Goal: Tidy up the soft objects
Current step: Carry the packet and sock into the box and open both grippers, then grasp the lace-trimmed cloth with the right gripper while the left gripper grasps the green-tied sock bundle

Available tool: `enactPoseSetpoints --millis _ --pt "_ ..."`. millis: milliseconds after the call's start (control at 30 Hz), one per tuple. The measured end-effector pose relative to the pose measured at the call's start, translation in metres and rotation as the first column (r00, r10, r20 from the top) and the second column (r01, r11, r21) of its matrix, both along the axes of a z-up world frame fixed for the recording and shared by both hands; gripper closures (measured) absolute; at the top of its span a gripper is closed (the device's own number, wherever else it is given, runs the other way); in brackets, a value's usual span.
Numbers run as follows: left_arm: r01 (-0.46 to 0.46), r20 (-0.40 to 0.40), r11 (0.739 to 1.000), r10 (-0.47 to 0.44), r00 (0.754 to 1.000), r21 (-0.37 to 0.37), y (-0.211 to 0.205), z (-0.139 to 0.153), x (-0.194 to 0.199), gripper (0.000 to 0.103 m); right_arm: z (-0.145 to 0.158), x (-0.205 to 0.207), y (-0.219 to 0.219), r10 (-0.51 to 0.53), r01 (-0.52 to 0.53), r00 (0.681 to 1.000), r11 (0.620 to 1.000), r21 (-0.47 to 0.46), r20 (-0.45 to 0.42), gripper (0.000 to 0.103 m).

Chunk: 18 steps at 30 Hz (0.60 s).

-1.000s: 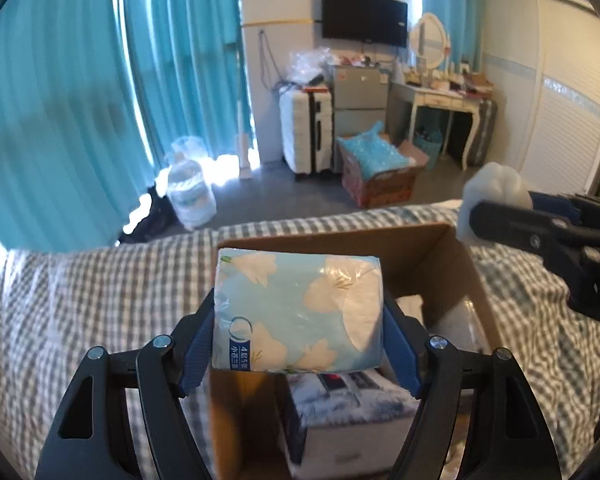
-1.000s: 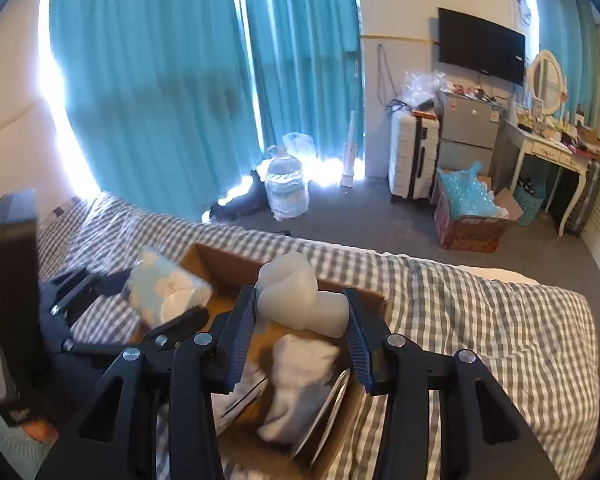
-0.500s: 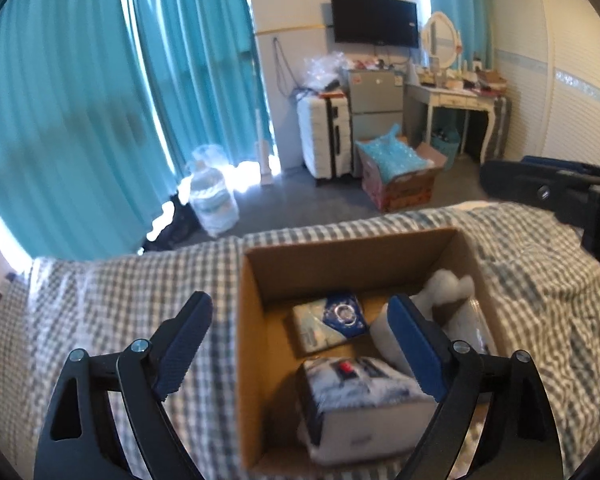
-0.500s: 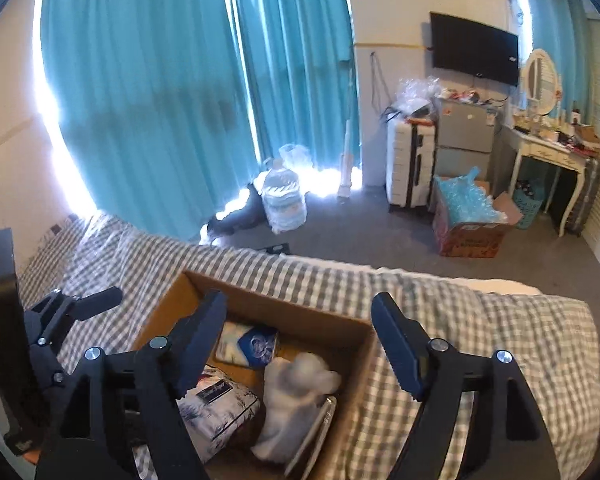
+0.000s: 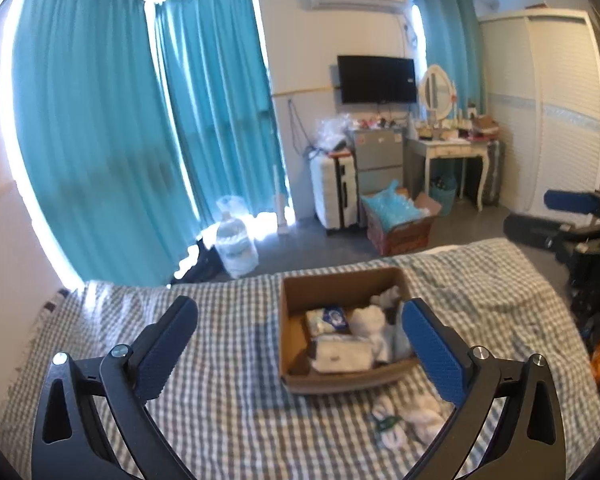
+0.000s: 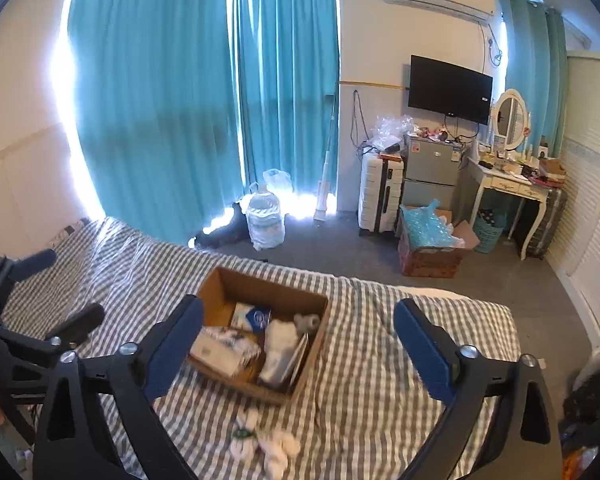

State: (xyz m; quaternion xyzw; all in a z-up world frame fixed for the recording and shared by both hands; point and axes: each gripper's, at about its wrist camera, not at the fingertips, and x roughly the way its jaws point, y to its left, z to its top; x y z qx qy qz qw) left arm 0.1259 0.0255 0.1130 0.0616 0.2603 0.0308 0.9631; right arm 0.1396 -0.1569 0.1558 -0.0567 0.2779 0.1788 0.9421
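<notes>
A brown cardboard box point(image 5: 292, 344) point(image 6: 320, 332) sits on the grey checked bed point(image 5: 228, 420) point(image 6: 380, 400). Inside lie a light blue tissue pack point(image 5: 327, 318) point(image 6: 252, 315), a white wrapped pack point(image 5: 342, 354) point(image 6: 224, 348) and a white soft toy point(image 5: 370, 318) point(image 6: 278, 346). A small heap of white socks point(image 5: 404, 412) point(image 6: 268, 442) lies on the bed in front of the box. My left gripper point(image 5: 300, 344) is open and empty, held back above the bed. My right gripper point(image 6: 298, 344) is open and empty, also well back from the box.
Teal curtains point(image 5: 140, 140), a water jug point(image 5: 236, 246), a white suitcase point(image 5: 334, 192), a box of blue bags point(image 5: 396, 216), a white dressing table point(image 5: 452, 152) and a wardrobe point(image 5: 560, 120) stand beyond the bed. The right gripper shows at the left wrist view's right edge point(image 5: 572, 216).
Both grippers opened and dropped the tissue pack and the white soft toy into the box. Both then pulled back and up, so the box now looks smaller.
</notes>
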Motion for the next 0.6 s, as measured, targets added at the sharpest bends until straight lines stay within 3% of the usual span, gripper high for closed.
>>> enactPoseSetpoints --millis 133,233,533,600 --pt "-0.012 0.011 0.999 0.012 1.0 -0.03 -0.003 0.003 -0.036 0.0 -0.008 -0.03 0.001 -0.007 0.006 1.0 1.0 -0.028 -0.021 0.0" --pt "-0.013 -0.005 0.998 0.013 1.0 -0.065 -0.004 -0.01 -0.054 0.0 -0.03 -0.044 0.001 0.001 -0.003 0.998 0.999 -0.038 -0.055 0.0" --pt "-0.075 -0.127 0.988 0.058 0.99 -0.135 -0.001 -0.097 -0.055 0.0 -0.151 -0.036 0.006 0.035 -0.054 0.977 0.995 -0.083 -0.209 0.001" --pt "-0.094 -0.145 0.987 0.075 0.987 -0.132 -0.004 -0.115 -0.05 0.0 -0.184 -0.025 0.011 0.039 -0.073 0.965 0.99 -0.121 -0.261 0.009"
